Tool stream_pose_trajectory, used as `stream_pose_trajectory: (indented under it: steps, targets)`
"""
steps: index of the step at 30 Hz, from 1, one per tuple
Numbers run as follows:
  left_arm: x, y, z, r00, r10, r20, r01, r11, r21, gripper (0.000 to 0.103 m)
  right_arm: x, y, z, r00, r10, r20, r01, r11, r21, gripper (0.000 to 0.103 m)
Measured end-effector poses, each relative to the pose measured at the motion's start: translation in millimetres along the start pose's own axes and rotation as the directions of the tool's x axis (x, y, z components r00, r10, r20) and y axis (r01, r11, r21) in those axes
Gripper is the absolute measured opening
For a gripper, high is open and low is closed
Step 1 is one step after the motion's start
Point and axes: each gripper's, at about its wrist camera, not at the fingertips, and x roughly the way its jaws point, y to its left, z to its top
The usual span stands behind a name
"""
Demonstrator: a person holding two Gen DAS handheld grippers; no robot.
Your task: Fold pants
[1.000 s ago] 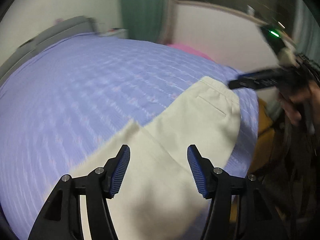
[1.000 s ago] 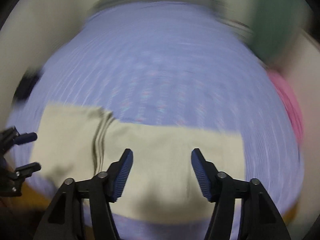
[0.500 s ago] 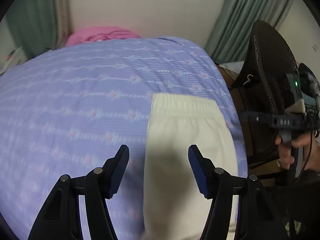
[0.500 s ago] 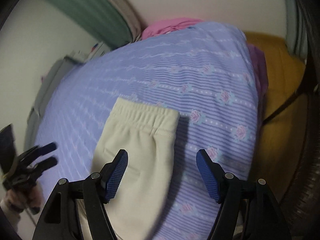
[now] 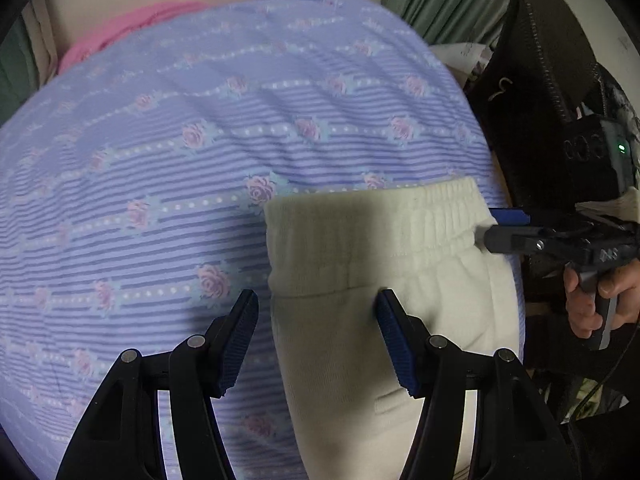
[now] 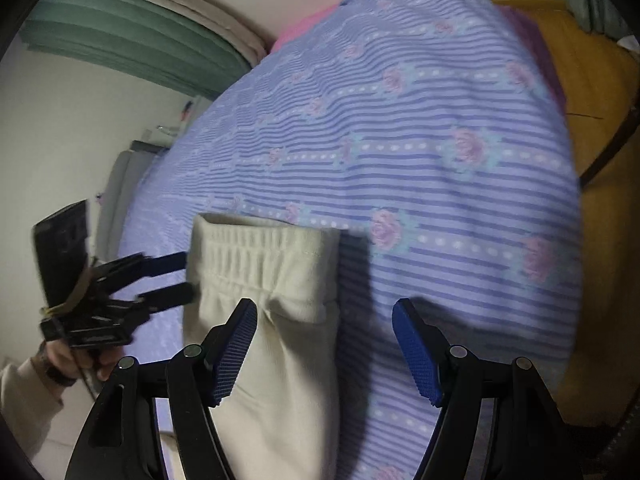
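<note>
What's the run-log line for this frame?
pants: flat on bedspread, waistband far | left gripper: open, over waistband corner | right gripper: open, over opposite corner

We see cream pants (image 6: 264, 312) w/ elastic waistband flat on the striped rose-print bedspread (image 6: 440, 152). Right gripper (image 6: 324, 344) jaws apart, straddling the pants' right edge. Left gripper (image 6: 188, 276) fingertips at waistband's left edge, jaws apart.

No legible text, labels, brands or numbers, small markings on the right gripper (image 5: 505, 227) body too blurred to read
</note>
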Motion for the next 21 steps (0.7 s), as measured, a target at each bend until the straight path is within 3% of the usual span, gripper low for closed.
stream_pose_trajectory:
  steps: [8,12,14,16,18,21]
  targets:
    - [25,7,14,0.993,-0.09,-0.07,0.089,0.996,-0.015,0.062,33,-8,14,0.987,0.151,-0.063,-0.148,0.988,0.044,0.07]
    - [28,9,11,0.99,-0.124,-0.064,0.123,0.992,-0.016,0.054,57,-17,25,0.963,0.252,-0.095,-0.244,0.966,0.085,0.069]
    - [26,4,10,0.993,-0.107,-0.056,0.107,0.994,0.006,0.046,61,-14,30,0.954,0.282,-0.106,-0.274,0.958,0.083,0.057]
    - [20,-1,9,0.994,-0.1,-0.042,0.101,0.994,0.03,0.041,60,-12,35,0.953,0.278,-0.122,-0.275,0.961,0.038,0.033]
    - [9,-6,5,0.995,-0.1,-0.025,0.101,0.993,0.058,0.038,49,-5,35,0.945,0.305,-0.116,-0.307,0.952,0.0,0.023]
    - [-8,-18,1,0.997,-0.081,0.012,0.079,0.992,0.098,0.036,30,17,32,0.948,0.301,-0.098,-0.31,0.947,-0.083,0.019]
